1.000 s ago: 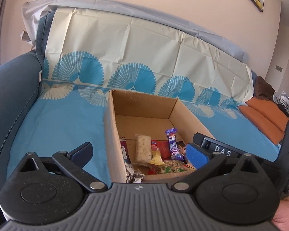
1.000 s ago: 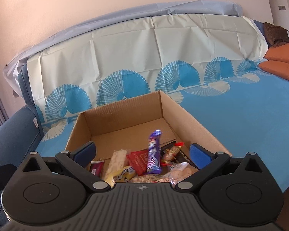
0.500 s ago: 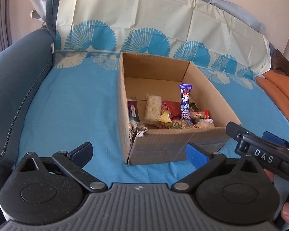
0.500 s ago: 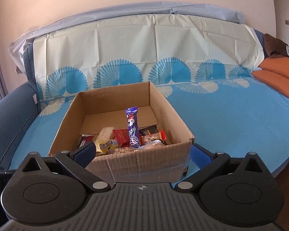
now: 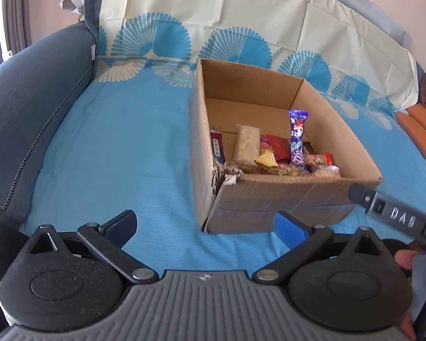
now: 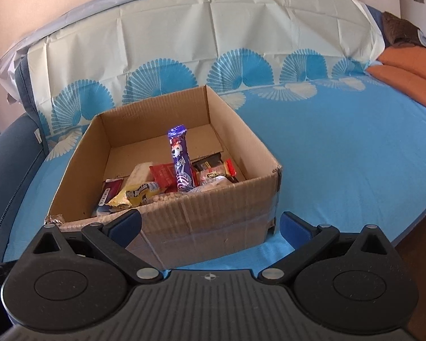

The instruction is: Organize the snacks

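One cardboard box on blue-sheeted sofa.

One cardboard box sits at the centre of the right wrist frame. Inside it, about eight snack packets can be told apart (the heap along the near wall overlaps, so the count is loose): one purple wrapper standing upright, one yellow bag, one pale bar, two red packets, one maroon packet and one dark packet. Two orange cushions lie at the right edge.
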Demonstrator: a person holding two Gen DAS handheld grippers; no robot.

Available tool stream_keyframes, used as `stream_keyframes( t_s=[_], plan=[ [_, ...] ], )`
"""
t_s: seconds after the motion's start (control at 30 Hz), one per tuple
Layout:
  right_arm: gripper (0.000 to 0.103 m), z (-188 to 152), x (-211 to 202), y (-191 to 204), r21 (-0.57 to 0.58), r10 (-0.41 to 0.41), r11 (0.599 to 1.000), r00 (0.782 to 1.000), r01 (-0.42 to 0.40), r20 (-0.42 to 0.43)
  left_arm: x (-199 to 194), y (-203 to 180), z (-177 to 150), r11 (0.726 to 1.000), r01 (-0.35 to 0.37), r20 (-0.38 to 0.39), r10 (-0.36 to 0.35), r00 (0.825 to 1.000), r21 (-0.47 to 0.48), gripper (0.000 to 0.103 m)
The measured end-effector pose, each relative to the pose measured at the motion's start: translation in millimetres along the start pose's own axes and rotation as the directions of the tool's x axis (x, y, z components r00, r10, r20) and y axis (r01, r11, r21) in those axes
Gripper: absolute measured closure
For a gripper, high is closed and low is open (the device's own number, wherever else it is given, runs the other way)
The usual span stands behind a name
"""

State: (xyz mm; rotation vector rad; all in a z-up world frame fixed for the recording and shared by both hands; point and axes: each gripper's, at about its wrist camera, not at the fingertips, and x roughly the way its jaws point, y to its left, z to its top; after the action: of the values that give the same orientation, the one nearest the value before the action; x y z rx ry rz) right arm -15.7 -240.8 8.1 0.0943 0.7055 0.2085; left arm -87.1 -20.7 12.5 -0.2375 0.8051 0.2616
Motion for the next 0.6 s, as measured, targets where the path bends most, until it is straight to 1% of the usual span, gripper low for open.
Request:
stream_keyframes(
  t_s=[0.07,0.17,0.27,0.43,0.6],
  plan=[
    [0.001,-1.5,0.8,6.3,-0.034,0.006,0.999,1.000,-0.006,-0.008,-3.0,-0.9,2.7,1.000,0.002,0.019,-0.002,1.000,-0.003,0.000],
    [0.001,-1.7,-3.4,8.3,-0.065,0.015,0.998,1.000,-0.014,0.015,-4.1,-6.4,2.7,1.000,0.007,0.026,-0.008,1.000,0.014,0.000],
    [0.001,-0.9,-3.9,4.5,-0.061,0.019,0.998,1.000,-0.018,0.013,-3.5,-11.3,-1.3,0.999,0.010,0.018,-0.011,1.000,0.038,0.000],
    [0.001,0.0,-3.3,-1.5,-0.025,0.023,0.999,1.000,-0.023,0.009,-4.2,-13.7,-3.3,0.999,0.011,0.016,-0.012,1.000,0.048,0.000],
    [0.001,-0.6,-2.5,1.1,-0.041,0.025,0.999,1.000,-0.024,0.009,-6.4,-15.2,-2.3,0.999,0.014,0.024,-0.015,1.000,0.052,0.000]
  ],
)
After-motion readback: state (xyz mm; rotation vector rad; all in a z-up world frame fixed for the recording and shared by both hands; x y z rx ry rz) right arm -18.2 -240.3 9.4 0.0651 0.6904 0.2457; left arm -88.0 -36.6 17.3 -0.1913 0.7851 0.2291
